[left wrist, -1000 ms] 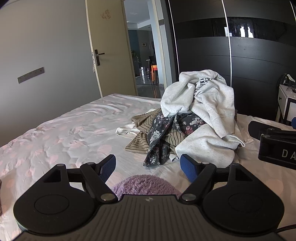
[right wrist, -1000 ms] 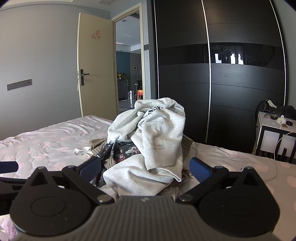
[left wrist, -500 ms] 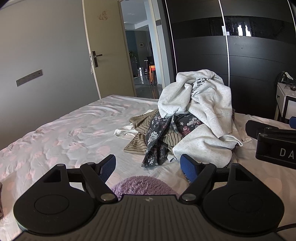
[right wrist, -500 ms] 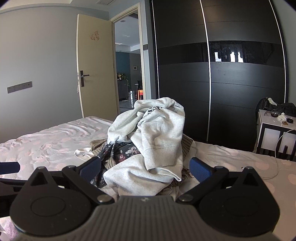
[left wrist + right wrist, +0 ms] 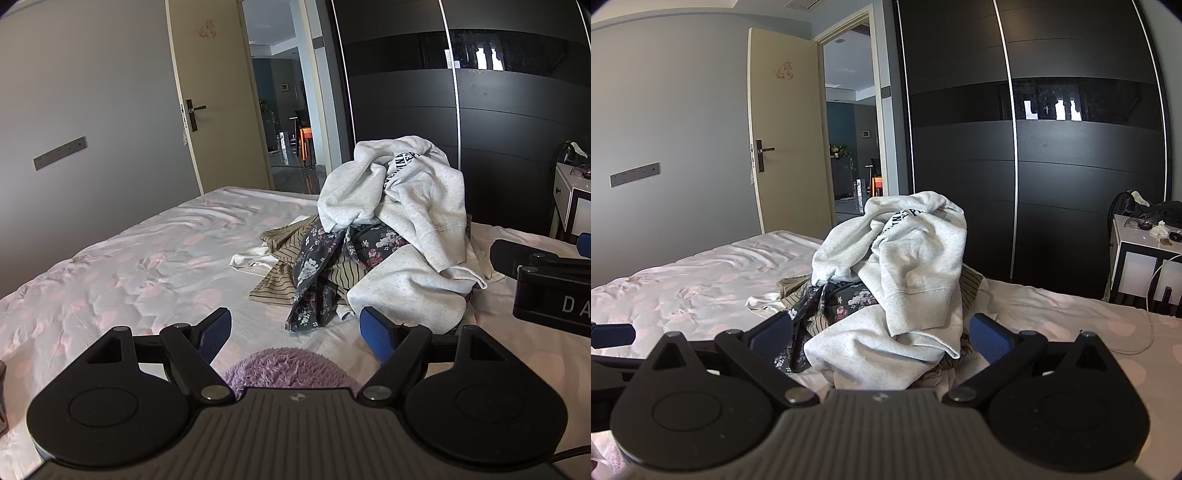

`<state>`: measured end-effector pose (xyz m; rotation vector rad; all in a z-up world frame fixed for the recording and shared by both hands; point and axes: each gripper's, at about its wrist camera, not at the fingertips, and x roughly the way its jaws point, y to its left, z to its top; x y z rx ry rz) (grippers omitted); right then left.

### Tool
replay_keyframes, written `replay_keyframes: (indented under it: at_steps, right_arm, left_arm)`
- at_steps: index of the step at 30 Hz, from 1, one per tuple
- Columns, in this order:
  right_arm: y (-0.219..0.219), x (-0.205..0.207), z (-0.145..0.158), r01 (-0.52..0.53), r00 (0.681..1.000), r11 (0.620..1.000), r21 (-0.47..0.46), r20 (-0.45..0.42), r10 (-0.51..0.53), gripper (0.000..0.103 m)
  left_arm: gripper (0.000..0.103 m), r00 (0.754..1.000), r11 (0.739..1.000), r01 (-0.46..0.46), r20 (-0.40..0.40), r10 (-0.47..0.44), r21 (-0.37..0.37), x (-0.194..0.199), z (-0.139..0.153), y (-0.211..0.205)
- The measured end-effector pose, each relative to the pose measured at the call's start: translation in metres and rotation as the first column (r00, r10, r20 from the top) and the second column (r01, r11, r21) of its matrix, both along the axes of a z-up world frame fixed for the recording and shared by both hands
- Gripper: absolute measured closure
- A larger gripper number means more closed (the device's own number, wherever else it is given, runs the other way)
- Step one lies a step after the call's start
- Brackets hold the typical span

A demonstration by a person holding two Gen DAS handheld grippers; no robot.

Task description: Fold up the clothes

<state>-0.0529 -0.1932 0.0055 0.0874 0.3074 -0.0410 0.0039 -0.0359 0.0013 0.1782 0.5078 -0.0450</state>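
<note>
- Left tool [image 5: 295, 332]: jaws spread wide, nothing between them, hovering low over the bed [image 5: 147, 258]. Purple fuzzy item [image 5: 291, 369] sits just under/near it, not gripped.
- Risk on left side: floral garment [image 5: 314, 273] hangs down the near-left of the clothes pile [image 5: 373, 254]; it's tucked under the grey sweatshirt [image 5: 424, 206] & over the striped garment [image 5: 280, 284]. Pulling it first prob drags the whole stack, maybe tips it.
- Pile lies ahead & slightly right of the left tool, near but not touching.
- Right tool [image 5: 882, 336]: also wide open, empty. Sweatshirt's lower fold [image 5: 871, 350] sits right btw the fingers in view, so pile is straight ahead, v. close; contact can't be told.
- Risk here: sweatshirt is bunched, layers doubled; a pinch at the cuff/hem may catch 2 layers or the garment beneath, so it won't lift clean.
- Far right: bedside cabinet [image 5: 1141, 258] w/ white cable [image 5: 1152, 295] trailing onto bed; a wide swing could snag it.
</note>
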Motion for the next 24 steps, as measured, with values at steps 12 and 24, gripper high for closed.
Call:
replay_keyframes:
  at_steps: [12,24]
  right_arm:
    - [-0.002,0.006,-0.004,-0.051,0.999,0.999,0.008,0.002,0.051,0.001]
    - [-0.017,0.045,-0.004,-0.094,0.995,0.996,-0.012,-0.016,0.094,0.001]
  left_arm:
    - [0.027,1.000,1.000,0.005,-0.020,-0.005,0.016,0.006,-0.005,-0.002]
    - [0.027,0.994,0.996,0.065,-0.089,-0.060,0.061,0.042,-0.011,-0.011]
